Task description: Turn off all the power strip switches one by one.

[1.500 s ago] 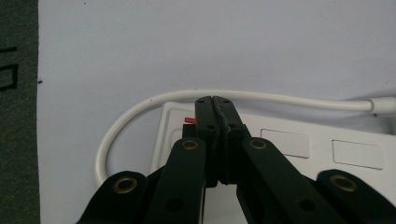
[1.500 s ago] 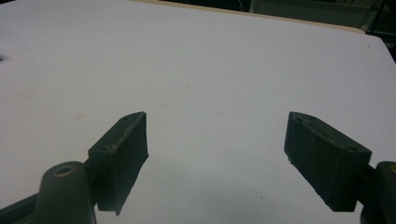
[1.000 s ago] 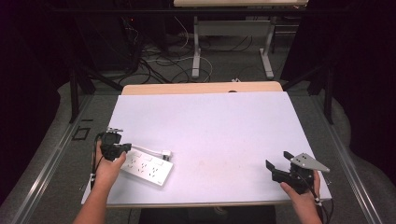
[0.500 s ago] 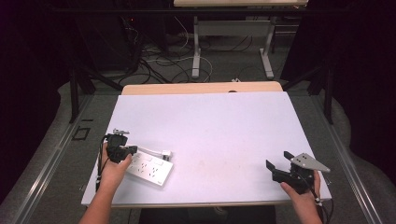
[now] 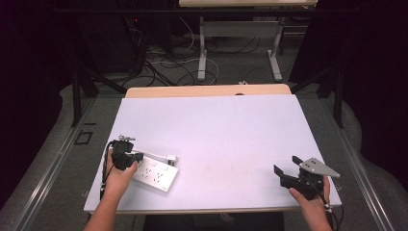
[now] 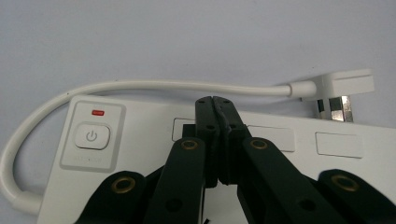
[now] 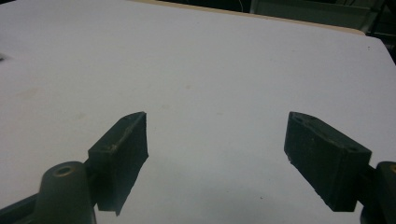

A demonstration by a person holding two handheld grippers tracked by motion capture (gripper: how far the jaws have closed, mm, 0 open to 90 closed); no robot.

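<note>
Left hand-held gripper (image 5: pixel 136 156) sits at the 8 o'clock area of the worktop (image 5: pixel 226 130) in the high view, with its jaws fully closed against each other and nothing between them. In the left gripper view the closed tips (image 6: pixel 215 105) lie over the top face of the power strip (image 6: pixel 280 154), between its switch end and its plug-side end; whether they press on the face cannot be told.

Right hand-held gripper (image 5: pixel 285 169) rests at the 4 o'clock area of the worktop, well apart from the strip. Its jaws stand wide, with bare worktop (image 7: pixel 210 70) between them.

Power strip (image 5: pixel 156 175): white, rectangular, lying flat just beside the left hand (image 5: pixel 120 175). In the high view its long axis runs from 10 o'clock to 4 o'clock. The power button (image 6: pixel 92 136), with a small red indicator (image 6: pixel 98 112) above it, is at the end nearest the left hand. A white cable (image 6: pixel 154 85) leaves that end, loops round and runs along the far long side to the plug (image 6: pixel 343 86), which lies on the worktop at the strip's 1 o'clock (image 5: pixel 170 157).

Worktop surface: pale, matt, rectangular, with a wooden strip (image 5: pixel 207 90) along the far edge. Beyond it, at 12 o'clock, a dark room with grey flooring, loose floor cables (image 5: pixel 163 62) and the legs of a second table (image 5: pixel 202 48).
</note>
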